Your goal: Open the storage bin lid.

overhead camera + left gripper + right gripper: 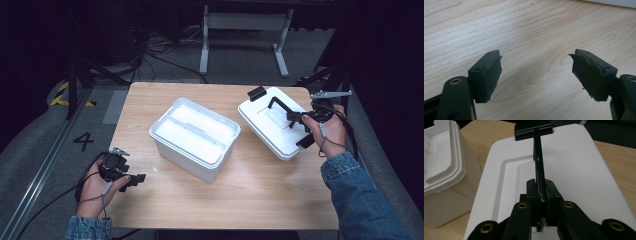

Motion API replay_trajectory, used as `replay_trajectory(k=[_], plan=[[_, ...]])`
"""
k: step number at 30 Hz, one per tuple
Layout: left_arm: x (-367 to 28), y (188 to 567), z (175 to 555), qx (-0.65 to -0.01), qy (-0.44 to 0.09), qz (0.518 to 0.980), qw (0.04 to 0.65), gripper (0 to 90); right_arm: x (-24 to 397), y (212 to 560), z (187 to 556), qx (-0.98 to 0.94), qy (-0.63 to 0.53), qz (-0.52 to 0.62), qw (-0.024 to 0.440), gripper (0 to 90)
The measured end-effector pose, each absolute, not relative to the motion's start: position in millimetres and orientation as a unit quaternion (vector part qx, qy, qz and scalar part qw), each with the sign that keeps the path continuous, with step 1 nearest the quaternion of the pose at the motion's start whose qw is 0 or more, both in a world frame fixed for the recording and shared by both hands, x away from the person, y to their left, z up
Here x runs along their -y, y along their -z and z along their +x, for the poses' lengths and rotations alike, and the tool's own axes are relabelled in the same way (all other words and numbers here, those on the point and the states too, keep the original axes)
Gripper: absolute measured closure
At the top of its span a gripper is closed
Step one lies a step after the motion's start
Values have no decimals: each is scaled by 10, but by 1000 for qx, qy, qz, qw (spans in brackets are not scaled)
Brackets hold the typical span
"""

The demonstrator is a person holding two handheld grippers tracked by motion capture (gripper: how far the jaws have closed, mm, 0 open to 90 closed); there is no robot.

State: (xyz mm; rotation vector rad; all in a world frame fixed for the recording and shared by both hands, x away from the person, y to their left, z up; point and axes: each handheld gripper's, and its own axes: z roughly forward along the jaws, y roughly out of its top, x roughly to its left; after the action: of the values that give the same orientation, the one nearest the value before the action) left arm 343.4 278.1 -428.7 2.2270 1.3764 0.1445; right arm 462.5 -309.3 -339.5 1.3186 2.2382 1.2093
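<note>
A: Lid first. Where is it sitting?

B: Lid is lying on the right part of the wooden table, white, top side up, tilted off square to the table edge. My right gripper is pinching the lid's black handle. In the right gripper view the thin black bar is running straight up between my two pads, both pressing on it, and the handle's wide black end bracket is sitting at the lid's far edge.

A: Is the lid touching the table?

B: Can't tell from these views whether it is resting flat or lifted a little.

A: The box?

B: White box is standing open in the middle of the table, just left of the lid, a gap between them. Stepped rim is showing, inside looking white too.

A: Left side?

B: My left gripper is lying low at the near left corner of the table, well apart from the box. Jaws are standing spread, nothing between them, bare wood showing between the pads in the left gripper view.
</note>
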Motion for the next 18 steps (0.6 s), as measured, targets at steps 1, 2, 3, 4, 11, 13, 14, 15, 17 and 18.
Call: replay_trajectory(k=[1,2,3,4,11,13,14,15,17,18], plan=[[-2777,4291,3434,-508,-53,820,257,241,3106,3429,4626,-773,-416,458,138,850],[-2776,4293,3435,-508,-53,821,257,241,3118,3465,4628,-773,-415,459,137,850],[-2775,4294,3435,-508,-52,821,257,241,3129,3500,4630,-773,-414,461,136,850],[-2775,4294,3435,-508,-52,820,257,241,3143,3539,4631,-773,-412,464,134,850],[-2774,4299,3436,-510,-51,820,254,241,3189,3699,4646,-773,-407,468,132,850],[-2772,4306,3438,-509,-52,821,254,241,3195,3747,4651,-774,-405,469,131,850],[-2771,4308,3437,-510,-51,820,254,241,3195,3769,4651,-774,-403,470,131,849],[-2771,4309,3437,-510,-51,820,254,241,3196,3800,4653,-774,-404,471,129,850],[-2774,4307,3438,-510,-51,820,254,241,3199,3853,4657,-773,-404,472,126,850],[-2774,4307,3438,-510,-51,820,254,241,3201,3881,4659,-773,-404,473,125,850]])
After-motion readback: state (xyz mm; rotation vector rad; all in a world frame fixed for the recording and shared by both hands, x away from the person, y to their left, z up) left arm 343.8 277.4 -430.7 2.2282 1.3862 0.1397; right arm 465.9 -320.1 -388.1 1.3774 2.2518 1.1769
